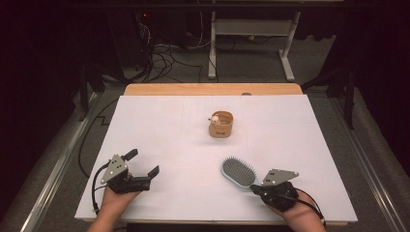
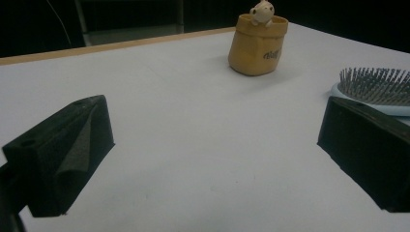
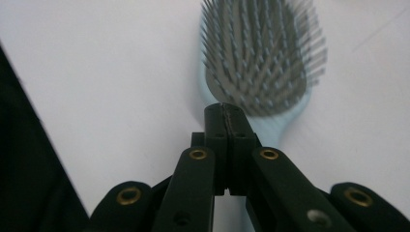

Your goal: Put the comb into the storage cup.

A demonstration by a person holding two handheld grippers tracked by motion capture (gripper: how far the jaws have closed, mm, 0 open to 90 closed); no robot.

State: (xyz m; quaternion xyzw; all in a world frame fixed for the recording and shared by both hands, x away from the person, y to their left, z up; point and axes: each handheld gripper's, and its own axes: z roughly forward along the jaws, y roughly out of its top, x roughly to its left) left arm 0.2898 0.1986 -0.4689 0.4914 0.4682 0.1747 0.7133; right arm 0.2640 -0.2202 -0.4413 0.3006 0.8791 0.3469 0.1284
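Holding the light-blue oval hairbrush with grey bristles (image 1: pixel 238 171) at five o'clock on the white table (image 1: pixel 159 130), handle pinched in the right gripper (image 1: pixel 255 188), left gripper (image 1: pixel 143 163) spread and idle; next, probably carrying it toward the tan pot (image 1: pixel 221 124) at twelve o'clock.

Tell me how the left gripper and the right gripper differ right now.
The left gripper has its jaws spread wide with nothing between them; the right gripper has its jaws shut at the handle end of the blue hairbrush. Both are black, hand-held and low over the white table.
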